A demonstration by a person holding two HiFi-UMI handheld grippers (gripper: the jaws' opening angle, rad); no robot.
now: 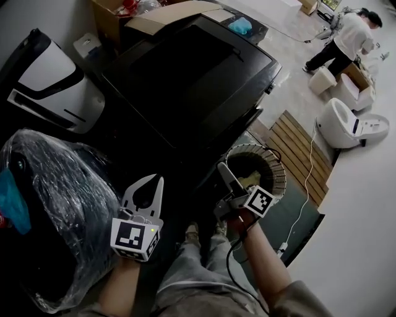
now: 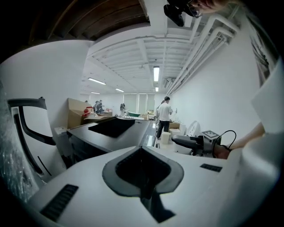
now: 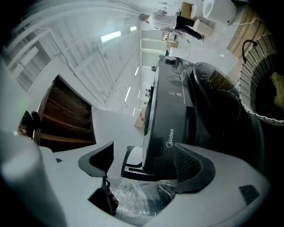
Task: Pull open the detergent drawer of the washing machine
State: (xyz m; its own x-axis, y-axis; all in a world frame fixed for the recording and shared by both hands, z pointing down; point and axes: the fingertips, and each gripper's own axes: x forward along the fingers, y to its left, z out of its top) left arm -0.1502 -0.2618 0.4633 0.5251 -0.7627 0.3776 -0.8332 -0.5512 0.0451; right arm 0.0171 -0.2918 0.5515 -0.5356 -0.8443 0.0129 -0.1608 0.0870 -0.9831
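The washing machine [image 1: 192, 68] is a big, dark box with a glossy black top. Its front band [image 3: 166, 115], smooth and near black with a pale logo, lies flat. The detergent drawer is in that band, but its outline is too dark to tell. Just left of the machine bulges a rounded bundle [image 1: 55, 204] under crinkled clear plastic wrap. Behind it stands a white and black appliance [image 1: 52, 86] with a curved shell. On the machine's right, a platform of wooden slats [image 1: 303, 151] lies on the floor. Beside it, near the machine's front corner, sits a round ribbed basket [image 1: 272, 170] with something yellow inside. Glossy white toilets [image 1: 346, 124] stand further right, near a person [image 1: 346, 40] in a white top. Flat cardboard boxes [image 1: 167, 15] rest behind the machine.

The right gripper [image 3: 143, 145] has its dark-padded jaws spread wide, nothing between them, facing the front band but apart from it. The left gripper [image 1: 157, 178], of matt white plastic, has its jaws together and holds nothing.
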